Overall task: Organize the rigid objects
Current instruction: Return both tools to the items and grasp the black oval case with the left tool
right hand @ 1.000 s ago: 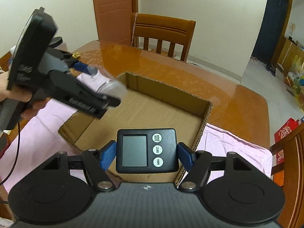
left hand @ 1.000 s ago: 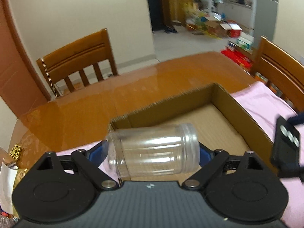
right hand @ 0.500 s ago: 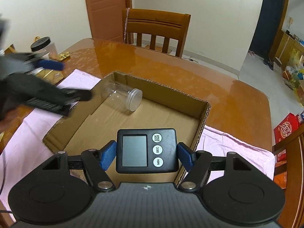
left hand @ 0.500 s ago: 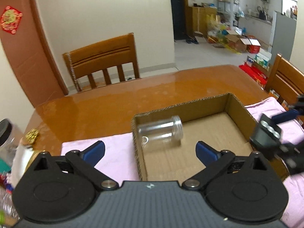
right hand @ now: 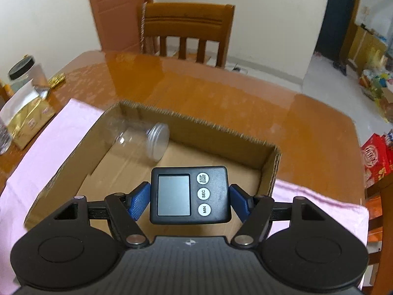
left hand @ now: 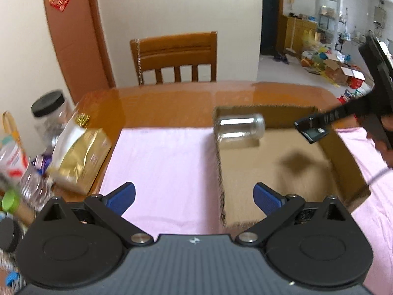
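Two grippers work over a cardboard box [right hand: 186, 123] that rests on a pink cloth [left hand: 167, 157] spread across the near part of the wooden worktop [right hand: 221, 91]. Left gripper [left hand: 194, 196]: jaws spread fully wide with nothing between them, poised above the cloth and the box's left wall. Right gripper [right hand: 189, 198]: jaws opening around a black digital timer [right hand: 190, 194]; the left blue pad appears to meet the timer's side, while a narrow gap shows at the right pad, so contact cannot be told for certain. The timer lies face up above the box floor at the near right part of the box, its grey screen to the left and three white buttons to the right. A clear plastic jar [right hand: 140, 140] lies on its side inside the box, in the far left corner, its threaded mouth pointing toward the box's middle. Along the worktop's left edge stand a gold foil pouch [left hand: 81, 157] and a black-lidded jar [left hand: 49, 113]. A wooden chair [right hand: 186, 29] stands at the far edge.
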Demonstrator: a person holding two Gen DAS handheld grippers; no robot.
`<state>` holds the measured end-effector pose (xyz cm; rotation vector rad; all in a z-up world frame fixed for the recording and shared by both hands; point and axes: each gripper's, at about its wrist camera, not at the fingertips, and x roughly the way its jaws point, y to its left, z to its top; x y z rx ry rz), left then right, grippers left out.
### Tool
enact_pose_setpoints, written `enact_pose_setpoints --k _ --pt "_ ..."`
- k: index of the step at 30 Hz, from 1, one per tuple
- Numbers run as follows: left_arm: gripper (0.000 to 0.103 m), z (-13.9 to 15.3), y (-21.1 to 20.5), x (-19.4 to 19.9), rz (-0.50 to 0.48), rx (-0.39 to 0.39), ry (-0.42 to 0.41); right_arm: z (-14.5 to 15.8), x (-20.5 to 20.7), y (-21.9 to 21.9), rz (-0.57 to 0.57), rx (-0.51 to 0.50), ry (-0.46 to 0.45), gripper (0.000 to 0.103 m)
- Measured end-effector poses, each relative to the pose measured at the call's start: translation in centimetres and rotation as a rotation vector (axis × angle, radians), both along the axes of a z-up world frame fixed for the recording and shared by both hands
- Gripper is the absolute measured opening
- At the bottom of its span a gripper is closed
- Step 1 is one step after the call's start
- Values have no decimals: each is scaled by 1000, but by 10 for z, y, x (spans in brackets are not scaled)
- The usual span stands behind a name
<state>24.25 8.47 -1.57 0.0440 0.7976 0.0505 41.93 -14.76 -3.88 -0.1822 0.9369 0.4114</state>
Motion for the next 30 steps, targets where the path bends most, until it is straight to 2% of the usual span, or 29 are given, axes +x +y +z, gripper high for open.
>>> enact_pose_setpoints --k 1,2,3,10,21,25,30 --pt "102 -2 2 -4 4 -1 5 2 0 -1 -14 15 -9 94" --pt "102 -4 3 -7 3 0 9 5 0 -2 -25 25 -22 101" --pt "102 -5 4 -11 2 3 12 8 -1 -3 -32 33 -33 103" --pt "102 -9 8 -32 -5 -9 7 22 -22 -1 -40 9 -50 103" --pt "102 -16 3 -63 -61 -3 25 35 -107 -13 -45 -4 -80 103" --pt "102 -22 0 -77 -103 10 36 28 -148 -19 -49 1 -90 103" --pt "102 -34 -5 -98 -152 30 55 0 -195 -23 -63 -34 -68 103"
